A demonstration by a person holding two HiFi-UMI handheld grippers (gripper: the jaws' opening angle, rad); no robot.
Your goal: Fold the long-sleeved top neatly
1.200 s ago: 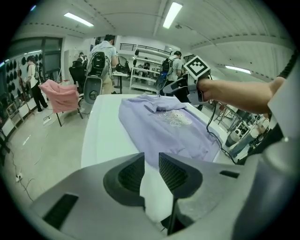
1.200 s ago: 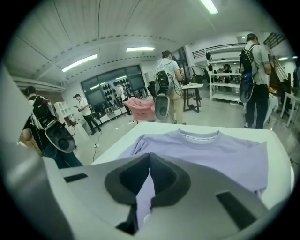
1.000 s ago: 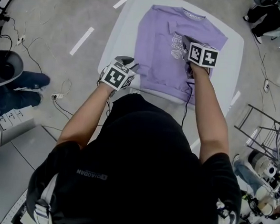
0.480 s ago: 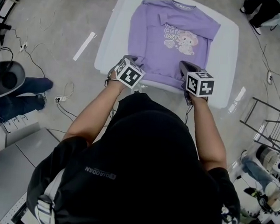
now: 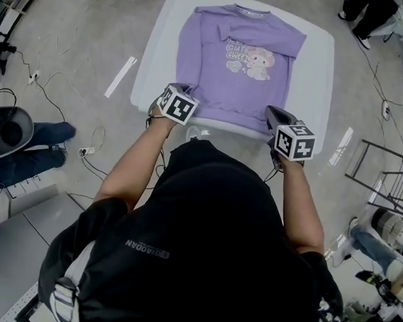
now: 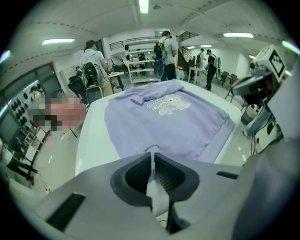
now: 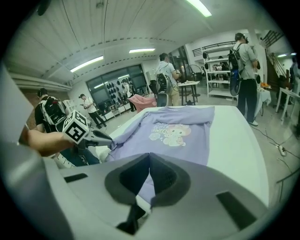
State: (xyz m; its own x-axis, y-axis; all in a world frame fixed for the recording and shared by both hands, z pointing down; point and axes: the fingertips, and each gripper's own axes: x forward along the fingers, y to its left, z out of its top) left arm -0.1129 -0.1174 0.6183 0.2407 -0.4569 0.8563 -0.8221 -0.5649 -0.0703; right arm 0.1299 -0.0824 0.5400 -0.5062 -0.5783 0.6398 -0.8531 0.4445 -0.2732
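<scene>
A purple long-sleeved top (image 5: pixel 238 77) with a cartoon print lies face up on the white table (image 5: pixel 309 95), sleeves folded in across the chest. My left gripper (image 5: pixel 182 89) is at the hem's near left corner. Its jaws have just been closing, and the hem edge is now pinched between the pads (image 6: pixel 152 157). My right gripper (image 5: pixel 273 114) is at the hem's near right corner, shut on the purple cloth (image 7: pixel 149 159). The top (image 6: pixel 164 119) stretches away from both grippers. Each gripper view shows the other gripper at its edge.
The table's bare white margin runs along the right of the top. Cables lie on the grey floor at the left, by a round chair (image 5: pixel 5 119) and a seated person's legs (image 5: pixel 35 128). A metal rack (image 5: pixel 386 183) stands at the right. Several people stand by far shelves (image 6: pixel 164 51).
My right gripper came back from over the top's chest to the near right hem corner, and the print is now uncovered. My left gripper settled on the left hem corner and closed on it.
</scene>
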